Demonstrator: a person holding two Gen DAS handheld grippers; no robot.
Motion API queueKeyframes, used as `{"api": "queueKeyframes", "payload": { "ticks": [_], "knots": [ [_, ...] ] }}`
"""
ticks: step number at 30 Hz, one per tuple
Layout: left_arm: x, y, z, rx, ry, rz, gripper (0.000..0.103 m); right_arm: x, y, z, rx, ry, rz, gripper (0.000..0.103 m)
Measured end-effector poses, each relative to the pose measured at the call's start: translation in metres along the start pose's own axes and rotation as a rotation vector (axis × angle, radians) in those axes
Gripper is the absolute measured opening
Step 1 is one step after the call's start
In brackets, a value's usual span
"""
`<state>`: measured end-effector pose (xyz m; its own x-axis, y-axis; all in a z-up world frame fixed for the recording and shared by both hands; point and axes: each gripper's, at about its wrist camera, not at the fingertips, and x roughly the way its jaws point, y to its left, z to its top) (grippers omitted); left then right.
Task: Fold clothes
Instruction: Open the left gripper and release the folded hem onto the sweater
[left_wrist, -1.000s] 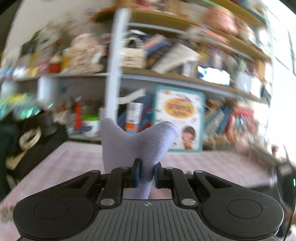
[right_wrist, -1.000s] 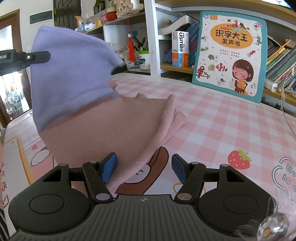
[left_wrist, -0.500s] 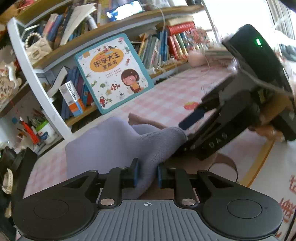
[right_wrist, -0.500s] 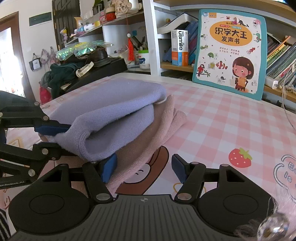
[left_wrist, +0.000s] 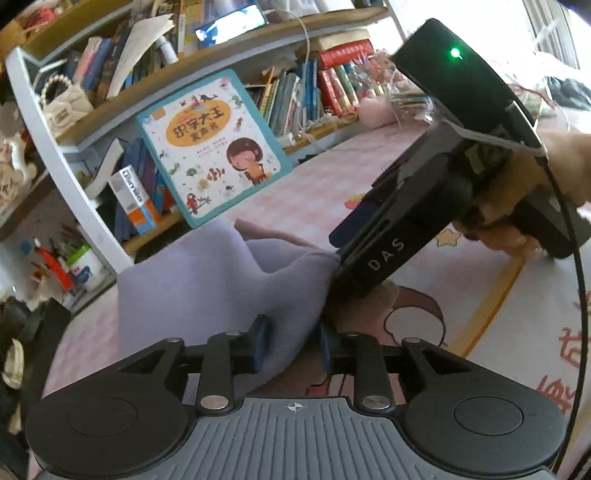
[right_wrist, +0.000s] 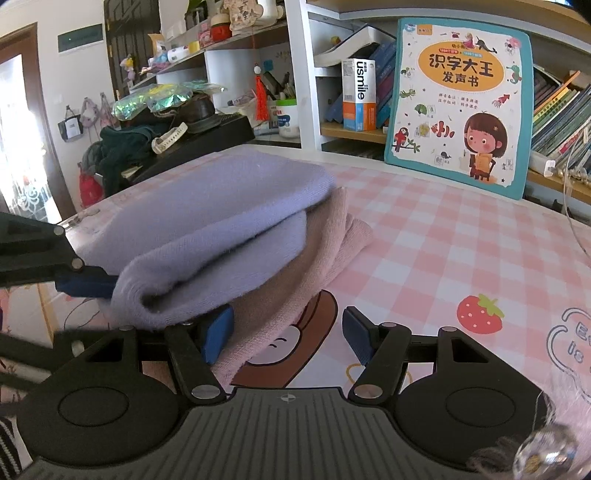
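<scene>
Two grippers meet at one folded garment. Left gripper (left_wrist: 291, 349), jaws opening, straddles the lavender fold (right_wrist: 221, 229) atop the pink layer (right_wrist: 325, 254). Right gripper (right_wrist: 288, 332) stands open over the pink hem near the tablecloth's (right_wrist: 443, 236) front edge.

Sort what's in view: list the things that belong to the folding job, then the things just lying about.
Job: lilac cloth; pink cloth; left gripper, opening around the lilac fold; right gripper, open.

Lying about: picture book; white carton; red tassel; checked table cover.
</scene>
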<state>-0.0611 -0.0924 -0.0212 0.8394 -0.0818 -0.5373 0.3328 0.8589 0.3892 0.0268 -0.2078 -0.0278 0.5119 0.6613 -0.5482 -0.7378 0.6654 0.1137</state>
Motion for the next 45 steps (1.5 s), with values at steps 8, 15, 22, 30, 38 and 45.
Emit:
{"api": "queueKeyframes", "payload": {
  "ticks": [8,15,22,30,38,45],
  "knots": [
    [-0.007,0.023,-0.013,-0.191,-0.065,-0.075,0.029,-0.037,-0.026,0.001,0.155,-0.027,0.022,0.063],
    [-0.016,0.039,-0.018,-0.327,-0.154,-0.093,0.015,-0.048,-0.055,0.007,0.530,-0.089,0.373,0.064],
    [-0.024,0.038,-0.020,-0.296,-0.160,-0.101,0.014,0.030,-0.063,0.017,0.830,-0.020,0.555,0.064],
    [-0.024,0.035,-0.026,-0.281,-0.134,-0.194,0.015,0.028,-0.074,0.065,0.786,-0.259,0.456,0.064],
    [-0.045,0.065,-0.039,-0.406,-0.182,-0.238,0.032,-0.012,-0.036,0.055,0.458,-0.088,0.134,0.063],
    [-0.060,0.114,-0.050,-0.555,-0.235,-0.114,0.038,-0.005,-0.006,0.032,0.428,0.024,0.212,0.015]
  ]
}}
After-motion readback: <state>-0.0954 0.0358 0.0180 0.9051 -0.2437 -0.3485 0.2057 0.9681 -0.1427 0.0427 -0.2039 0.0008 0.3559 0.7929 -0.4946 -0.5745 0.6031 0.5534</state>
